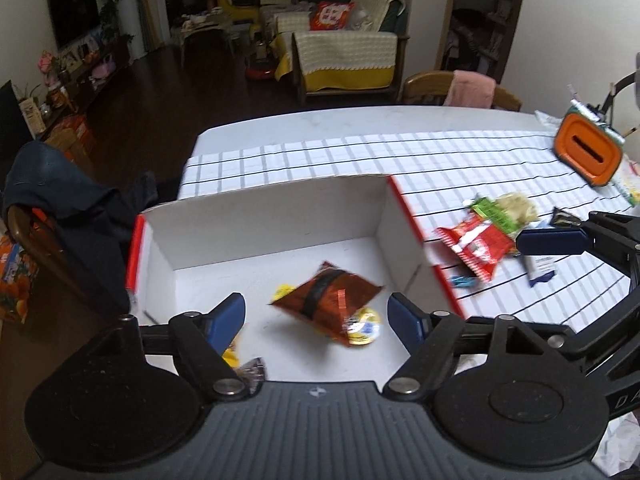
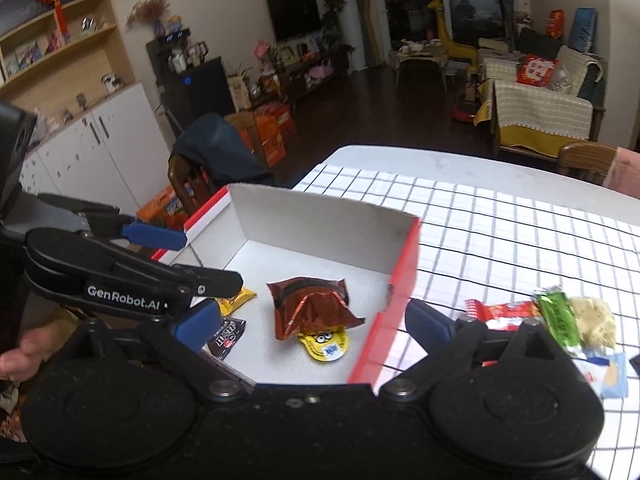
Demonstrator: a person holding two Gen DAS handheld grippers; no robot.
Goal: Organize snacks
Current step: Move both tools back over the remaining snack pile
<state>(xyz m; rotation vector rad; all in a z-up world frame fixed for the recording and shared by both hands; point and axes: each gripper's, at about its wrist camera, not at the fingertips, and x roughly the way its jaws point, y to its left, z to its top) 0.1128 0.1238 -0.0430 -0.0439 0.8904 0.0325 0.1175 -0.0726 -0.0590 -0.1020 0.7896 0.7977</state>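
Left gripper arm [image 2: 132, 294]: white lettering "GenRobot.AI", seen from my right wrist view.
My right gripper's body [image 1: 624, 400]: raised letters "DA" at the frame edge, the rest cut off.
Dark packet [image 2: 227, 338] in the box [image 2: 320, 216]: white print, too blurred for me to read.
Red cushion [image 2: 536, 71]: pale characters, unreadable.

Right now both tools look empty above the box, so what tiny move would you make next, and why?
Probably swing the right tool, open and empty, toward the red snack packet on the checked cloth beside the box. The shiny brown packet already lies inside, while several snacks still sit outside on that tool's side.
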